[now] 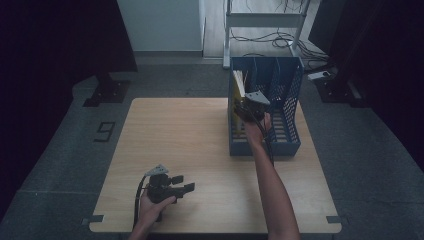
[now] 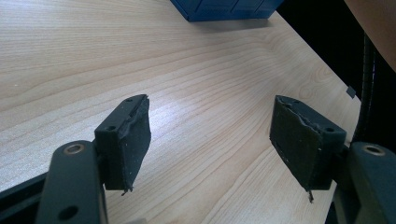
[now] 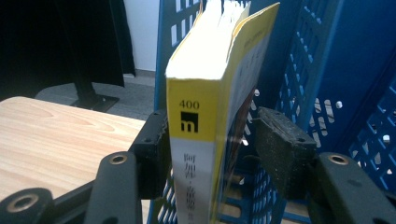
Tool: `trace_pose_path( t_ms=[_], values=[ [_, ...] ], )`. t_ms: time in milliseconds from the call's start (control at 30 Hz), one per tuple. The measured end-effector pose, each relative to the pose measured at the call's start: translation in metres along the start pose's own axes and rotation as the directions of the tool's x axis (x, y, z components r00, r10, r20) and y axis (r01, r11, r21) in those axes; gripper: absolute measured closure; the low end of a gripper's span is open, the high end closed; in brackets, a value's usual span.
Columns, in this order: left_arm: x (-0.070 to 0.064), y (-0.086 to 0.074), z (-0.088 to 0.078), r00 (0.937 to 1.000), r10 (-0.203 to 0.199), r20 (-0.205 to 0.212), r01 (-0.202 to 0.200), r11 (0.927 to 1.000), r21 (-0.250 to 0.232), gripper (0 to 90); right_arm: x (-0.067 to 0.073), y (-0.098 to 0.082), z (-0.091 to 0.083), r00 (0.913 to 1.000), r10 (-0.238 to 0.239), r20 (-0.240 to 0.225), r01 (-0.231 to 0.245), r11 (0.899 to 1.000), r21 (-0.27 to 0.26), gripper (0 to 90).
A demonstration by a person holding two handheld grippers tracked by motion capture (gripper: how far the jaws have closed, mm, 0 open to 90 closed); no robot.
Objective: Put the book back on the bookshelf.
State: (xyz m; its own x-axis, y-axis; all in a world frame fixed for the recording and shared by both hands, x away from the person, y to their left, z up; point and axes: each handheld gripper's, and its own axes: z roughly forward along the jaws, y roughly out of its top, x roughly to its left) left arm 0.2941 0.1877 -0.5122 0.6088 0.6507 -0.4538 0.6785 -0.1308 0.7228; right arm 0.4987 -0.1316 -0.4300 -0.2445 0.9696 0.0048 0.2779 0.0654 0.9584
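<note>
A yellow book [image 3: 201, 93] stands upright, spine toward me, in the left slot of a blue perforated file rack [image 1: 287, 135] at the table's far right. My right gripper [image 1: 244, 107] reaches into the rack's front. In the right gripper view its jaws [image 3: 208, 126] straddle the book's spine. The left pad [image 3: 156, 144] is right beside the spine, and a gap shows between the right pad [image 3: 275, 144] and the cover. My left gripper [image 1: 186, 185] rests low over the near left of the wooden table [image 1: 175, 135], open [image 2: 212, 126] with nothing between its pads.
The rack's other slots [image 3: 327, 70] look bare, and a corner of the rack [image 2: 224, 9] appears far off in the left gripper view. A white metal stand [image 1: 262, 20] and cables lie on the floor behind the table. Dark curtains hang on both sides.
</note>
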Motion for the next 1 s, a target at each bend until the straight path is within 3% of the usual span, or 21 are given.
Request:
trace_pose_path(
  t_ms=[433,1000],
  values=[
    [0.0,-0.001,0.002,1.0,0.005,-0.004,-0.005,0.9999,0.01,29.1,0.001,-0.007,-0.017,0.9982,0.009,-0.059,-0.009,1.0,0.005,44.3],
    [0.001,-0.002,0.003,0.9999,0.007,-0.013,-0.007,0.9998,0.021,29.0,0.0,-0.015,-0.056,0.9931,0.009,-0.117,-0.014,0.999,-0.042,43.4]
  ],
)
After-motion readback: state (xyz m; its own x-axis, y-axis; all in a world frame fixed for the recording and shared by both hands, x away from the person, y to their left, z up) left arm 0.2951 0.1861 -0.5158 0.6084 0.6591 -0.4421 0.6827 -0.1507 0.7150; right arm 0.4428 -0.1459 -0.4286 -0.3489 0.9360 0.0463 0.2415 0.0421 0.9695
